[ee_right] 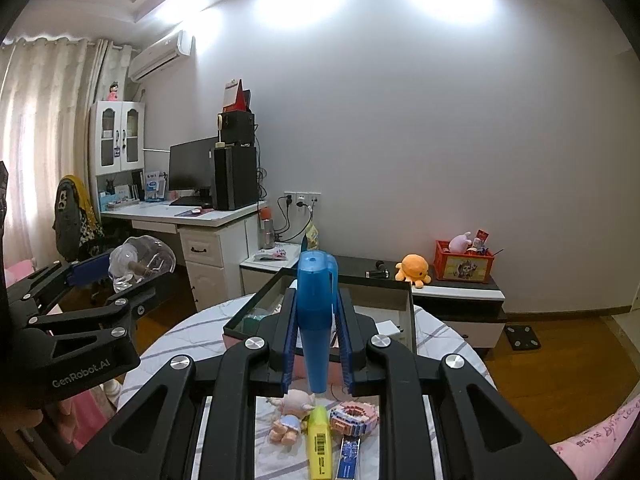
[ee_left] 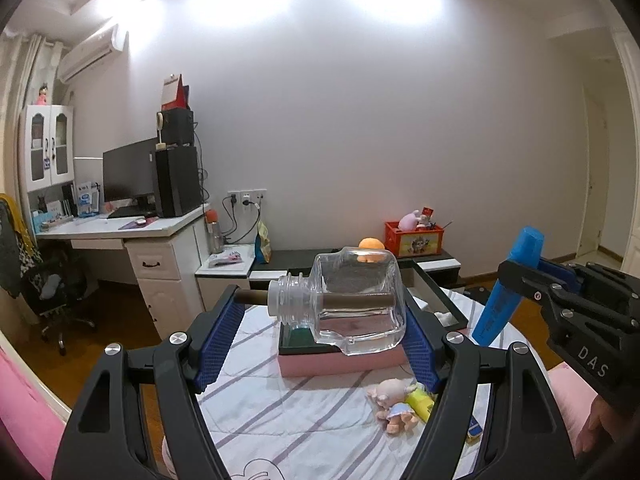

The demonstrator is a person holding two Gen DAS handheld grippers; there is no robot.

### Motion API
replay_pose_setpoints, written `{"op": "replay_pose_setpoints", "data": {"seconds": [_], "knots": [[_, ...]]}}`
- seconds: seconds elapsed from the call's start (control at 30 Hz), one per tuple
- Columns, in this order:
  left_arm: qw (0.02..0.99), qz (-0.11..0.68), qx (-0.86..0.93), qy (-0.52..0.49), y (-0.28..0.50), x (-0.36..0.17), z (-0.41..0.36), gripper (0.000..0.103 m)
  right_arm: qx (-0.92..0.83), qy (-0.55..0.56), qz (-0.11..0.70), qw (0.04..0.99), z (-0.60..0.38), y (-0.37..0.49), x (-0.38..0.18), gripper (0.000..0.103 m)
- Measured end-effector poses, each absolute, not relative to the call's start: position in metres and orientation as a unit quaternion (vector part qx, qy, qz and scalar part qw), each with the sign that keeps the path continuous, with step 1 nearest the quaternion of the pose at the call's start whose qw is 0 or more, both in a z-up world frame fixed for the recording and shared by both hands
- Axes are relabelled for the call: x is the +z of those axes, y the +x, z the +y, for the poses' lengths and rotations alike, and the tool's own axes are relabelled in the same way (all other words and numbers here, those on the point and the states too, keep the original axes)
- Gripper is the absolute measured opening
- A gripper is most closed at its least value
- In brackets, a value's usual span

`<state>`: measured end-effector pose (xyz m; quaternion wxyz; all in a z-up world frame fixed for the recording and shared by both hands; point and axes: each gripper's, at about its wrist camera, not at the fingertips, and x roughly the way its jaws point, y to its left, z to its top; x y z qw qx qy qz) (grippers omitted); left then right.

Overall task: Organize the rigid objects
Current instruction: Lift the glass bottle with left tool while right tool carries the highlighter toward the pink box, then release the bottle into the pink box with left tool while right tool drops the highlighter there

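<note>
Holding two items up at once, both tongs are loaded above the round table (ee_right: 168,344) w/ the striped cloth. Left tongs (ee_left: 320,320) are clamped across a clear glass bottle (ee_left: 356,300) lying sideways: one pad on the square base, the other at a brown stick (ee_left: 256,297) that pokes out of the threaded neck, so the squeeze runs along the bottle's length. Prob. held that way because the smooth glass sides give the pads little to bite on; the grip looks a bit risky if the stick slides. Right tongs (ee_right: 318,344) are closed on a blue highlighter (ee_right: 316,312), cap end up, pads on both sides of the barrel, so it can drop tip-first into a slot.

Below and ahead sits a black-walled box (ee_right: 408,312) on a pink base (ee_left: 320,364), open top, likely the destination; both items hover near it, not yet in. Still loose on the cloth: a small pig doll (ee_right: 290,416), a yellow highlighter (ee_right: 320,440), a pink-and-white brick ring (ee_right: 354,416), and a blue strip-shaped item (ee_right: 347,458) I can't ID. So the sorting is partway, approx. 4 pieces left after these two.
</note>
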<state>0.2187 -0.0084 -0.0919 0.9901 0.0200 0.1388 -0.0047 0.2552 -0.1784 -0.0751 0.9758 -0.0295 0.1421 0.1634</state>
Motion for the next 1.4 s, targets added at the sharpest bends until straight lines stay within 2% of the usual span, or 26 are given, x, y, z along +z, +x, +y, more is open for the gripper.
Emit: {"op": "replay_pose_setpoints", "data": {"seconds": [0.3, 0.53, 0.87, 1.1, 1.13, 1.2, 1.37, 1.4], "knots": [[0.99, 0.14, -0.002, 0.03, 0.244, -0.091, -0.009, 0.075, 0.164, -0.033, 0.147, 0.975, -0.178, 0.274, -0.077, 0.018], [0.985, 0.165, 0.001, 0.05, 0.295, -0.099, -0.013, 0.075, 0.164, -0.037, 0.175, 0.97, -0.179, 0.32, -0.086, 0.018], [0.959, 0.277, -0.032, 0.041, 0.413, -0.154, -0.014, 0.075, 0.168, -0.052, 0.252, 0.952, -0.172, 0.41, -0.128, 0.018], [0.945, 0.322, -0.025, 0.056, 0.449, -0.188, -0.02, 0.076, 0.18, -0.06, 0.308, 0.932, -0.17, 0.444, -0.157, 0.019], [0.944, 0.325, -0.027, 0.055, 0.451, -0.191, -0.02, 0.077, 0.182, -0.06, 0.312, 0.931, -0.17, 0.447, -0.16, 0.019], [0.944, 0.326, -0.027, 0.051, 0.454, -0.194, -0.019, 0.087, 0.181, -0.057, 0.322, 0.927, -0.171, 0.45, -0.166, 0.019], [0.945, 0.322, -0.026, 0.048, 0.448, -0.193, -0.017, 0.101, 0.17, -0.043, 0.328, 0.928, -0.176, 0.454, -0.17, 0.02], [0.947, 0.318, -0.025, 0.046, 0.446, -0.191, -0.015, 0.103, 0.167, -0.04, 0.325, 0.93, -0.178, 0.451, -0.168, 0.03]]}}
